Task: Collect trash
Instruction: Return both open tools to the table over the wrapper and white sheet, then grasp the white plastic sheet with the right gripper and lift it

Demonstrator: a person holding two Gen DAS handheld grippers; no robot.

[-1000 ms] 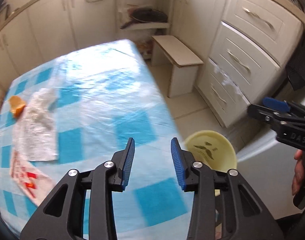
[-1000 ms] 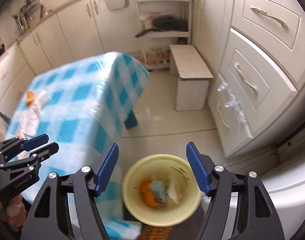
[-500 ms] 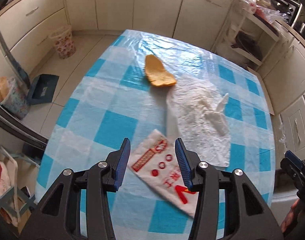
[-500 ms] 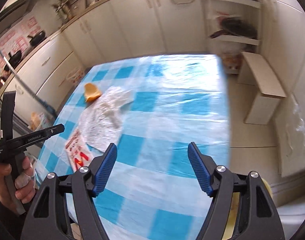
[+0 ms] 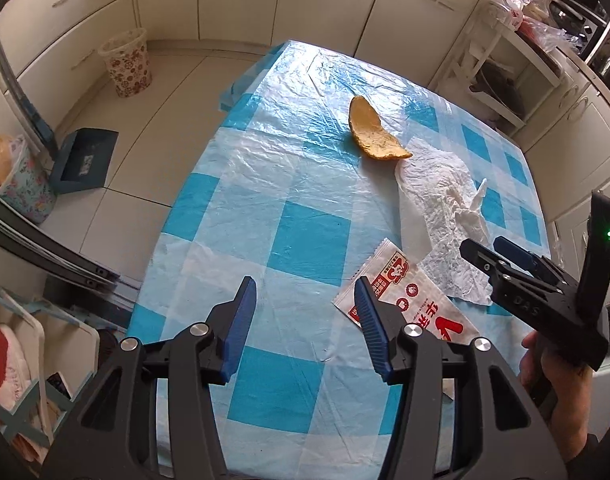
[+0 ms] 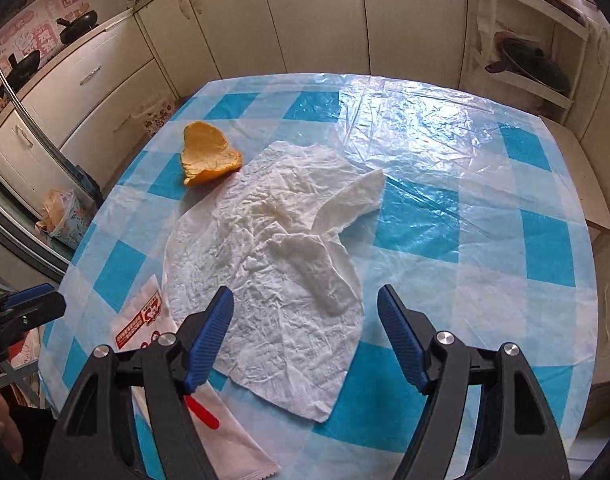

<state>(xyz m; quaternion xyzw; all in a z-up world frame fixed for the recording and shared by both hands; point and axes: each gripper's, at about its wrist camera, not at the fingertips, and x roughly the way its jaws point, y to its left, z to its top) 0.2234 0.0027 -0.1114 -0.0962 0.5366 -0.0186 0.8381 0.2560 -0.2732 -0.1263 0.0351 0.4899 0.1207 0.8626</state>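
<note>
Both my grippers have swung from the yellow bin back over the counter point(image 6: 445, 140). Left gripper point(image 5: 303, 322), jaws just opened wider and empty, hovers beside the printed wrapper point(image 5: 405, 300); right gripper point(image 6: 305, 332), wide though just narrowing, hangs above the crumpled tissue point(image 6: 273, 240). Orange peel point(image 6: 209, 154) waits beyond.

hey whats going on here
A person is clearing trash off a checked table with tongs in each hand. Three bits lie on it: a peel, a paper towel and a wrapper. The right tongs hang open over the towel; the left tongs, jaws just widened, are open beside the wrapper. Nothing is gripped.
</note>
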